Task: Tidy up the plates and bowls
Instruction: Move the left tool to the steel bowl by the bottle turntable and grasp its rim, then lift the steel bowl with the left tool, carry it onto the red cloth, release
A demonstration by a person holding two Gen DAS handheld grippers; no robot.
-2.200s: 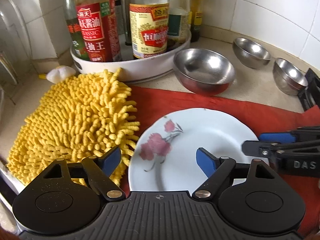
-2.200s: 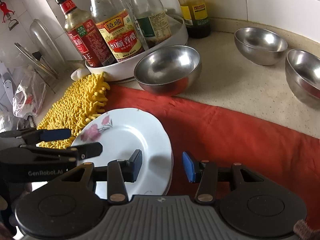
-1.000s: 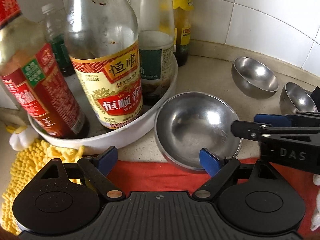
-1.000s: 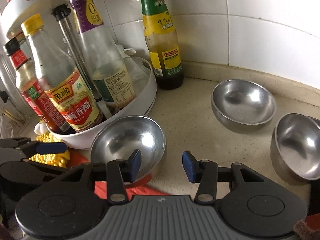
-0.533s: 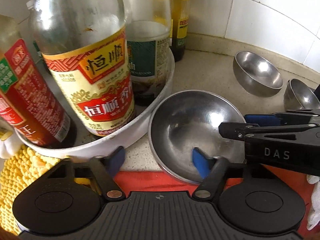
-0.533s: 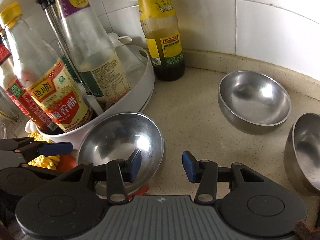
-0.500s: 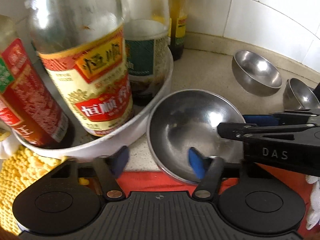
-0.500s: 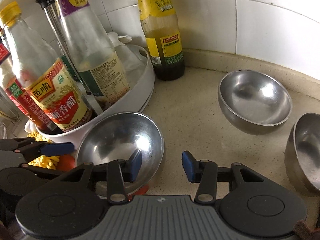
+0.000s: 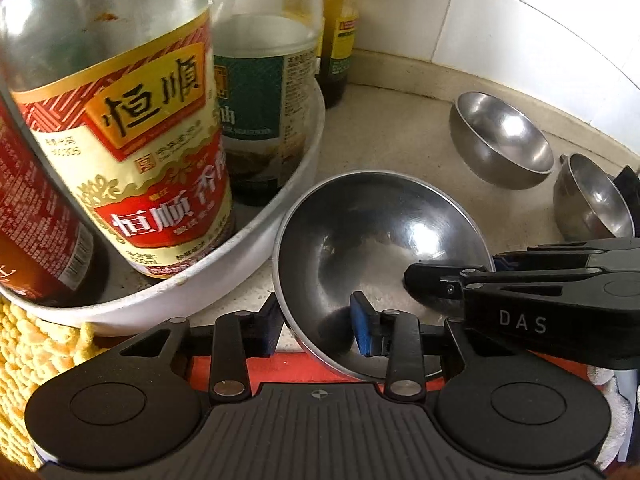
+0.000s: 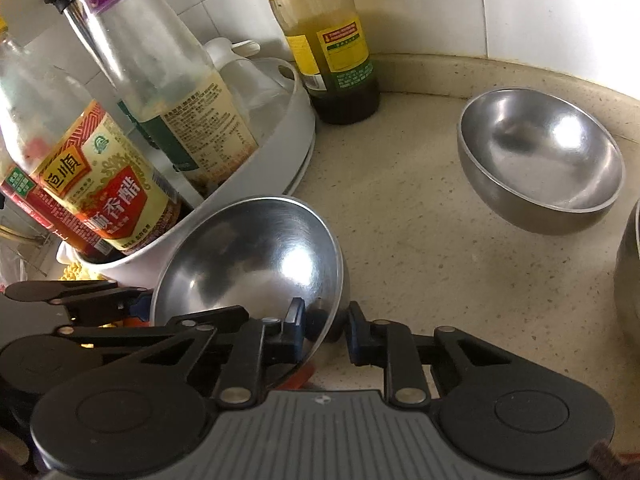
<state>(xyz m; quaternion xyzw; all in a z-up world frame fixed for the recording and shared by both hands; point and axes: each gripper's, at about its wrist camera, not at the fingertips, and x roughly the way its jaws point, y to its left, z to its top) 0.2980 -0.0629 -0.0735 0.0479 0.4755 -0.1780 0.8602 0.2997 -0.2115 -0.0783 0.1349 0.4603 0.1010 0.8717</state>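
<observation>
A large steel bowl [image 9: 380,240] stands on the counter beside the white bottle tray; it also shows in the right wrist view [image 10: 248,260]. My left gripper [image 9: 314,330] straddles its near-left rim, one pad inside and one outside, narrowed around the wall. My right gripper [image 10: 324,330] straddles its right rim the same way, pads close to the wall. The right gripper's body also shows in the left wrist view [image 9: 520,292]. Two smaller steel bowls stand farther right: one [image 9: 500,140] [image 10: 540,160] near the wall, another [image 9: 592,196] at the edge.
A round white tray [image 9: 248,240] with several sauce and vinegar bottles [image 9: 132,128] stands directly left of the large bowl. A dark bottle [image 10: 332,40] stands by the tiled wall. A yellow chenille mat [image 9: 24,360] and a red cloth [image 9: 296,368] lie near.
Both grippers have moved from the flowered plate forward to the large steel bowl. Their jaws have narrowed around opposite sides of its rim.
</observation>
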